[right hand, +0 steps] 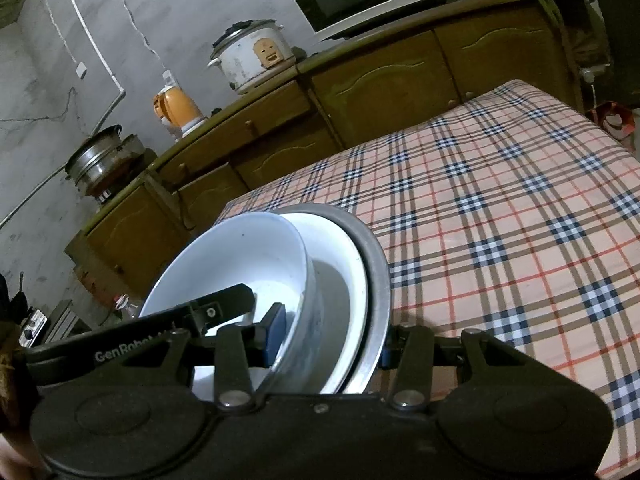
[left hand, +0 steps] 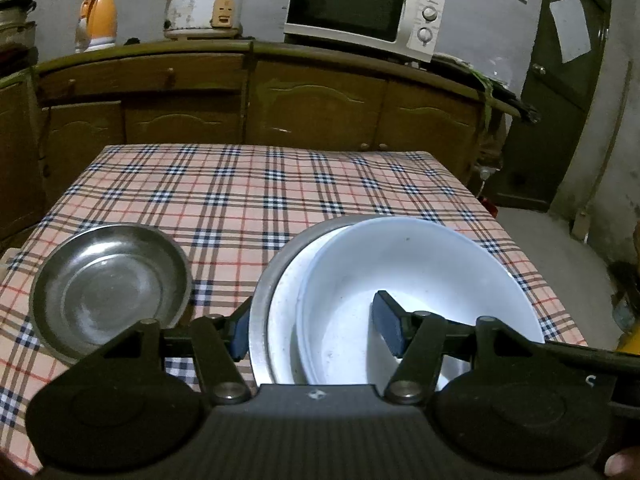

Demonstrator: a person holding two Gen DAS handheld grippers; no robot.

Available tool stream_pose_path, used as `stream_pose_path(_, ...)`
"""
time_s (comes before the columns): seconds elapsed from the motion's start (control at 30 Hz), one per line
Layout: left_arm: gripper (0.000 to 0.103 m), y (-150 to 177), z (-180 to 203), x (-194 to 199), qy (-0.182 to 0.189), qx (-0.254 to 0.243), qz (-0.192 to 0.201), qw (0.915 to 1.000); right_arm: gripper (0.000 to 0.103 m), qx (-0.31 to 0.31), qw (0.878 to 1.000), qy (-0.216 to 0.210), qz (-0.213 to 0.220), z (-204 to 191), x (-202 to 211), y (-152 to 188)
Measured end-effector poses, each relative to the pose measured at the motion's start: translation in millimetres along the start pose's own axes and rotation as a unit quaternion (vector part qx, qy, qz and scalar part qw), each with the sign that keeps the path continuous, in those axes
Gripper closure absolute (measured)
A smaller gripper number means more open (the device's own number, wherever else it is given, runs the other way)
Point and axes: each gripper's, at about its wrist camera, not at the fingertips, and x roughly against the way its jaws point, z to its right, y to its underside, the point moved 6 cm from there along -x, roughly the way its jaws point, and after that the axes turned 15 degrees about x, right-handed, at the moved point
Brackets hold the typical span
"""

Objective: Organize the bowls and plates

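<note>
Left wrist view: left gripper [left hand: 314,326] and right gripper [right hand: 328,338], each with fingers spread astride the rims of the nested stack—white bowl [left hand: 416,276] in white plate [left hand: 284,312] in steel plate [left hand: 260,300]—near the table's [left hand: 256,192] front edge, seemingly to move it as one unit; second steel plate [left hand: 110,290] at front-left

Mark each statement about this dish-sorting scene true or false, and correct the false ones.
1. The white bowl sits in a white plate, which lies in the stacked steel plate. True.
2. The lone steel plate holds a bowl. False: nothing lies in it.
3. The left tool has one finger inside the white bowl. True.
4. The microwave stands on the table. False: it stands on the wooden cabinet.
5. The right tool reaches for the lone steel plate. False: it straddles the stack's rim.
</note>
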Motion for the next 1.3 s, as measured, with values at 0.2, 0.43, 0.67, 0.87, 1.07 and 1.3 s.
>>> stream_pose_path(0.2,0.04,-1.8,-9.9,6.6,-0.008,0.004,0.004,1.0,0.049,0.005,1.0,-0.009,-0.003,-12.5,-5.1,-0.2)
stream_pose_path(0.43,0.04,-7.4,-21.4,14.0,-0.019,0.009,0.014,0.9997,0.049,0.011,1.0,-0.023,-0.002,-26.2,-11.6,-3.6)
stream_pose_path(0.67,0.04,-12.2,-35.9,21.2,-0.032,0.015,0.023,0.9991,0.049,0.021,0.999,-0.038,-0.003,-43.7,-21.5,-6.8)
stream_pose_path(0.87,0.04,-16.6,-49.2,25.7,-0.043,0.022,0.03,0.9984,0.049,0.028,0.998,-0.05,-0.004,-57.4,-31.2,-8.3)
stream_pose_path(1.07,0.04,-19.1,-62.4,29.5,-0.052,0.028,0.034,0.9977,0.049,0.033,0.998,-0.061,-0.006,-69.6,-40.8,-7.9)
stream_pose_path(1.3,0.04,-22.6,-73.2,32.4,-0.062,0.03,0.037,0.9969,0.049,0.036,0.997,-0.072,-0.008,-81.6,-50.0,-6.7)
